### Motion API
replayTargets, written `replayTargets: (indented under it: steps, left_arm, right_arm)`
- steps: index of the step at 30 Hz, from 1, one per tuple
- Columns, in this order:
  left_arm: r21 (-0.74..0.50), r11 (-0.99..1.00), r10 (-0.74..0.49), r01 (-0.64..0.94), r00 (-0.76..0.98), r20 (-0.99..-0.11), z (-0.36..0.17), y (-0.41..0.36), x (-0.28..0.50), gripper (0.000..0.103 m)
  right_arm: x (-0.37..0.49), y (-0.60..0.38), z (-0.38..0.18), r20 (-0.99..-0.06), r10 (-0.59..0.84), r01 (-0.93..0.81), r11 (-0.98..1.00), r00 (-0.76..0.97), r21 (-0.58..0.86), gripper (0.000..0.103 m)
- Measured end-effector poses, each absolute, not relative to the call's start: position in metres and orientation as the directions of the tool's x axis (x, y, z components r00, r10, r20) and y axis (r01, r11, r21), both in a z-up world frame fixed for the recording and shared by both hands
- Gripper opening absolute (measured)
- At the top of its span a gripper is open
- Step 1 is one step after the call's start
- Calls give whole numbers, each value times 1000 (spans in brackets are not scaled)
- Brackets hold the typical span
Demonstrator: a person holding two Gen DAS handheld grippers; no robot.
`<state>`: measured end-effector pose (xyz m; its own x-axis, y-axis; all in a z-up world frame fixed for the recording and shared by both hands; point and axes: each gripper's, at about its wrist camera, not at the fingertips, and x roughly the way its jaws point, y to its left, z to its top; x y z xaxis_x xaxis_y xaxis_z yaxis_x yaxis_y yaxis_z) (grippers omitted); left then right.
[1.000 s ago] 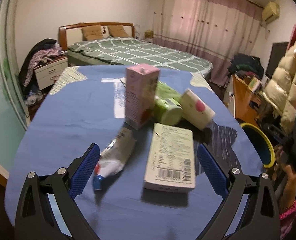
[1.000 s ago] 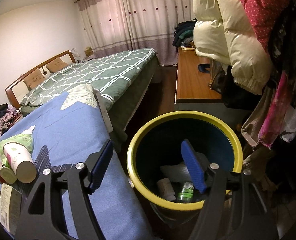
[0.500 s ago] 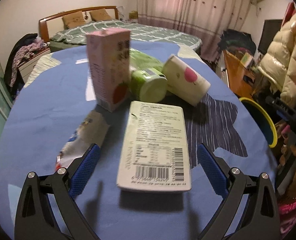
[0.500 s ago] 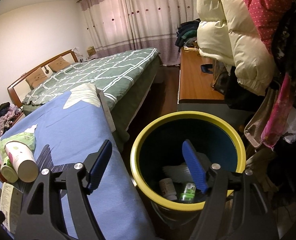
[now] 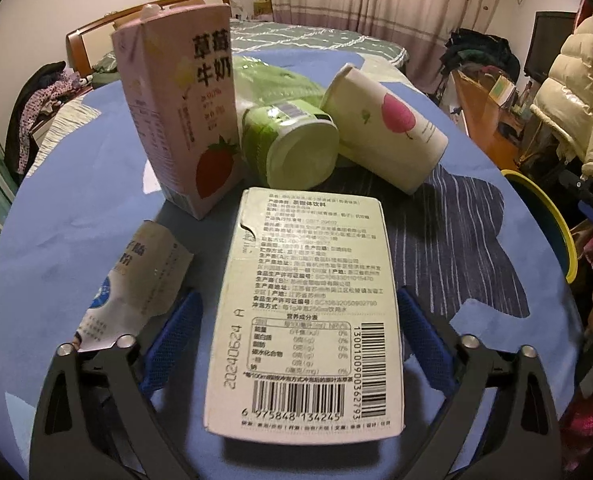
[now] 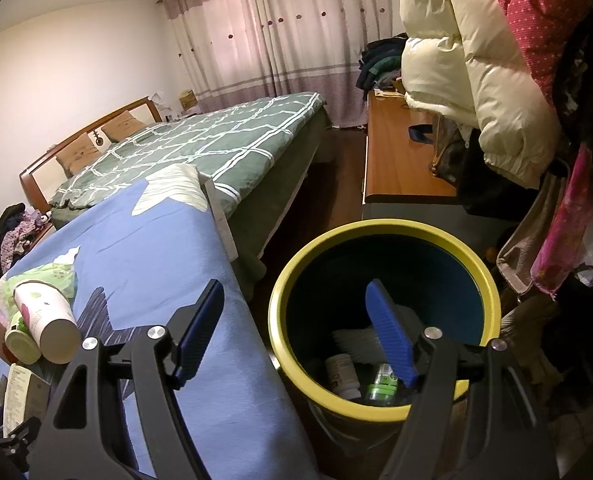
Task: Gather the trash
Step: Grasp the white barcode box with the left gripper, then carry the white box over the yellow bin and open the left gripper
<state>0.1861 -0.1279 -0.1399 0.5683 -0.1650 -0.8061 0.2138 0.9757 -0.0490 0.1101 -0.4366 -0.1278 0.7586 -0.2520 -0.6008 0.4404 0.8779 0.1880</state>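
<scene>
A flat white carton [image 5: 308,312] with a barcode lies on the blue tablecloth [image 5: 88,184]. My left gripper [image 5: 296,344] is open, its blue pads on either side of the carton, apart from it. Behind stand a pink strawberry milk carton [image 5: 180,108], a green can [image 5: 292,144] on its side and a paper cup [image 5: 388,128] on its side. A crumpled tube [image 5: 132,280] lies at the left pad. My right gripper [image 6: 296,332] is open and empty above the near rim of a yellow-rimmed bin [image 6: 380,236], which holds bottles [image 6: 342,370] and white paper.
A bed [image 6: 200,148] stands behind the table. A wooden desk [image 6: 396,160] and hanging coats [image 6: 476,60] are to the right of the bin. The cup and can also show at the left of the right wrist view [image 6: 48,320].
My left gripper has moved forward and down, so the white carton now lies between its pads. The right gripper has shifted only slightly over the bin.
</scene>
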Motion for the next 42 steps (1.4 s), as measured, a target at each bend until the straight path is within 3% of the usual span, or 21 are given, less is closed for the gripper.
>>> replayTargets:
  steps: [4, 21, 26, 42]
  left_arm:
    - [-56, 975, -172, 214, 576, -799, -138, -129, 188, 71]
    - [-59, 920, -297, 387, 590, -751, -98, -192, 167, 71]
    - [-60, 873, -361, 485, 558, -747, -86, -245, 177, 71]
    - [-17, 709, -450, 705, 434, -781, -91, -457, 212, 71]
  right_arm:
    - [110, -437, -128, -600, -247, 437, 879, 761, 192, 70]
    - [73, -454, -116, -547, -263, 427, 882, 795, 197, 70]
    - [42, -473, -103, -495, -331, 465, 868, 804, 175, 79]
    - [-10, -537, -110, -478, -428, 571, 795, 767, 206, 80]
